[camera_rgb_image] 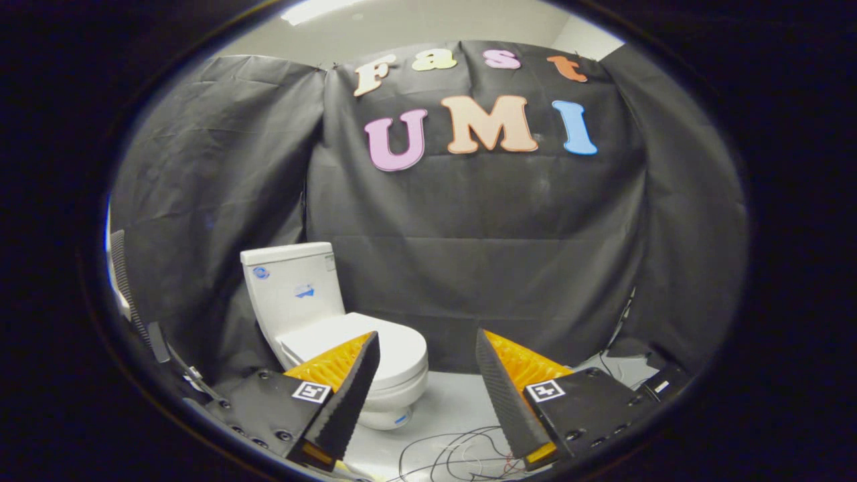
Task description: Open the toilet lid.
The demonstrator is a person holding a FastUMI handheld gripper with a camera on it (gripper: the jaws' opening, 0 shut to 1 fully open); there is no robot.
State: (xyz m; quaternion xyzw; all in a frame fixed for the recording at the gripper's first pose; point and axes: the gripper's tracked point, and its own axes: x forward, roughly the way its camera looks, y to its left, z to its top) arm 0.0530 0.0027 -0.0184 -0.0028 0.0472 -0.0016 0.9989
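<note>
Gripper view: the hand-held gripper (427, 348) is spread wide, nothing between the fingers, so it's released and holding nothing. The orange-backed left finger (348, 381) overlaps the toilet in the picture, but that looks like plain line of sight, not contact; the toilet sits well beyond the tips. The right finger (502, 381) points at bare floor (448, 408).

The toilet (335, 328) stands on the floor against the black cloth wall, off to the left of where the fingers aim. Tank (291, 288) at the back, bowl coming out toward the middle. The lid (395, 345) lies flat and closed over the bowl, so the task hasn't started yet as far as I can tell. Its front rim faces toward the right finger's side, which is probably the easiest edge to get under.

My guess on why the fingers are held this open: a wide gap makes it easy to straddle or hook that thin front lip once up close. The thing needs to swing left and come down a fair bit first.

Loose cables (455, 448) are lying on the floor just ahead of the fingers, near the base of the bowl. Worth watching, could snag on the way in.
</note>
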